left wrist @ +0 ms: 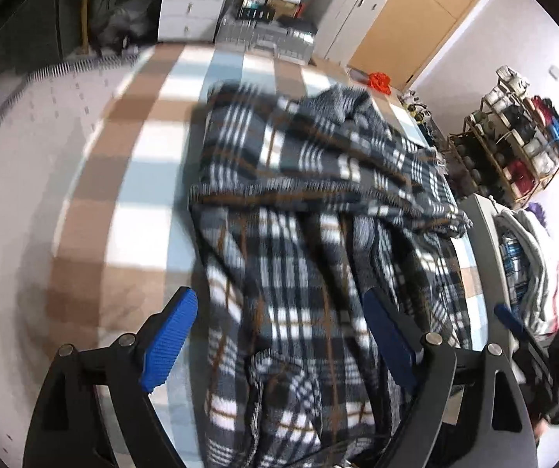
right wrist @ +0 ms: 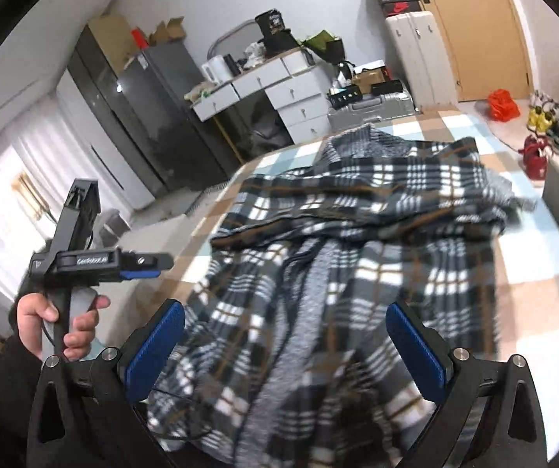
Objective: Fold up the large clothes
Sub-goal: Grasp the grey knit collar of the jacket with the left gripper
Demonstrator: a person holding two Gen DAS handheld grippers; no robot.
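Rumpled navy, white and brown plaid shirt heaped on checked bed, left gripper and right gripper jaws spread, gripping nothing.

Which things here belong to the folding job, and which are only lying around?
For the job:
plaid garment, crumpled
checked cover under it
left gripper, open
right gripper, open

Lying about:
red bag on the floor
shoe rack
suitcase
drawers
clothes pile
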